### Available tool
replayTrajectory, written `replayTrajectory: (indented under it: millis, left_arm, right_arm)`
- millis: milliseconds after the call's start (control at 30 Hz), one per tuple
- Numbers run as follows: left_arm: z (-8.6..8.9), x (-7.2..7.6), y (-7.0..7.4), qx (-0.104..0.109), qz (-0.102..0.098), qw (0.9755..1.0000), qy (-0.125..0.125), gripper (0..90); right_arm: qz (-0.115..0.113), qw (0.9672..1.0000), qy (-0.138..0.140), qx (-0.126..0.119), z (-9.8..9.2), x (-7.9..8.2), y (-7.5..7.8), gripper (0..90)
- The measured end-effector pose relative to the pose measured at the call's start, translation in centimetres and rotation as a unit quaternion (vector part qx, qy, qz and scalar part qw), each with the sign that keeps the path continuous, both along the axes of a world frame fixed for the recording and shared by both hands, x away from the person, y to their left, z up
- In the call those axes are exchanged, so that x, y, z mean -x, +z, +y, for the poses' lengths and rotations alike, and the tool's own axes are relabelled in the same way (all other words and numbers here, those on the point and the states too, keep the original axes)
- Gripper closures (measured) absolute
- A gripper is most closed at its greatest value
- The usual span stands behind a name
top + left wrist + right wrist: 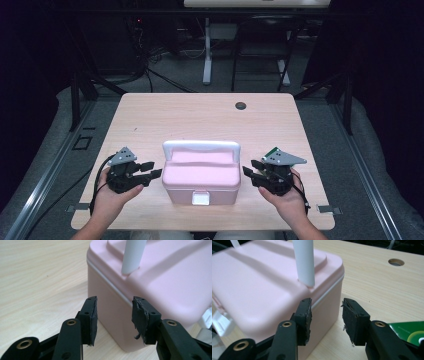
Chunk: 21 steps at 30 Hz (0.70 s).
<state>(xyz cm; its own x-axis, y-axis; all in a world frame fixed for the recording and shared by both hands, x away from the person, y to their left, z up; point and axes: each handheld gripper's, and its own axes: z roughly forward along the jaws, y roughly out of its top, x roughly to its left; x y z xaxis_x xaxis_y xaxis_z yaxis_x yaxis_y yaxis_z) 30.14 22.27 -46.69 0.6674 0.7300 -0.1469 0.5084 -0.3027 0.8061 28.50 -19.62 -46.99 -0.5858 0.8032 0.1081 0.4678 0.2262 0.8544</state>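
A pink lidded box [200, 175] with a white carry handle [201, 146] and a white front latch [201, 198] stands near the table's front edge. My left gripper [154, 169] is held just off the box's left side, open, jaws pointing at it. In the left gripper view the gripper [114, 315] frames the box's corner [160, 285] without touching it. My right gripper [248, 167] mirrors this at the box's right side, also open. In the right gripper view the gripper [327, 315] stands before the box's wall [262, 290], below the handle's post [304, 262].
The light wooden table [200, 120] has a round cable hole [241, 105] at its far middle. Bare tabletop stretches behind the box and to both sides. Beyond the far edge are desk legs [207, 55] and cables on the floor.
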Motion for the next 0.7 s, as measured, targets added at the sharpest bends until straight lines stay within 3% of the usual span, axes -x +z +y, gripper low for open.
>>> replayTrajectory:
  millis: [300, 700]
  left_arm:
    - [-1.2, -0.5, 2.0, 0.012, -0.018, 0.9996, -0.015, 54.1]
    - [-2.8, -1.5, 1.9, 0.019, -0.02, 0.9992, -0.028, 58.2]
  right_arm:
    - [-0.01, 0.9993, 0.019, -0.031, 0.3, -0.2, 1.9, 57.7]
    - [-0.014, 0.9983, 0.043, -0.038, 1.7, -1.5, 1.4, 59.2]
